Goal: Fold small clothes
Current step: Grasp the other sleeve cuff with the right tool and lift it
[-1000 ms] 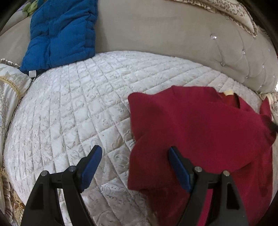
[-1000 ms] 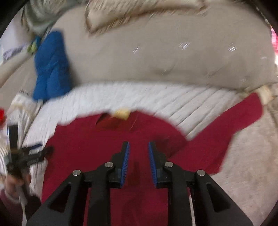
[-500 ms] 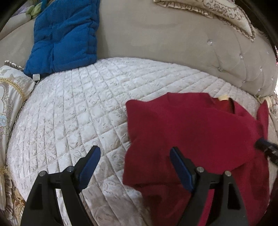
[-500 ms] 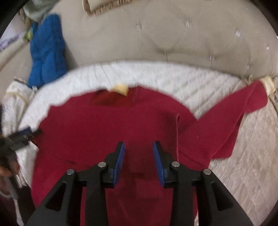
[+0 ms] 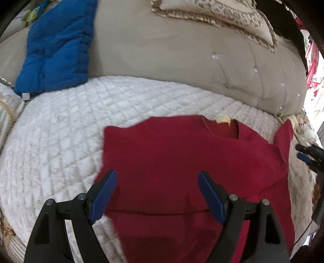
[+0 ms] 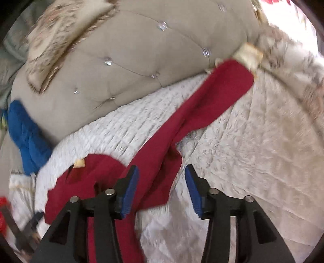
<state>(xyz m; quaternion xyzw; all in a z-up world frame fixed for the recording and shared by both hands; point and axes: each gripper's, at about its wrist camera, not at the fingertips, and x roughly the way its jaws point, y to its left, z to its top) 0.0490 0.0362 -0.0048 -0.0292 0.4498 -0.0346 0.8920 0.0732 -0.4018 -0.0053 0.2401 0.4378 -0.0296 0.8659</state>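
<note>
Right gripper (image 6: 160, 188) jaws opening above red sweater (image 6: 158, 153), gripping nothing. Sleeve (image 6: 212, 101) stretches across white quilted cover (image 6: 253, 151) toward tufted beige headboard (image 6: 131, 66).

White quilted cover (image 5: 60, 125) over the seat; beige tufted backrest (image 5: 162, 60) behind it, blue padded cushion (image 5: 58, 44) leaning far left, patterned fringed pillow (image 5: 218, 16) on top, far right.
</note>
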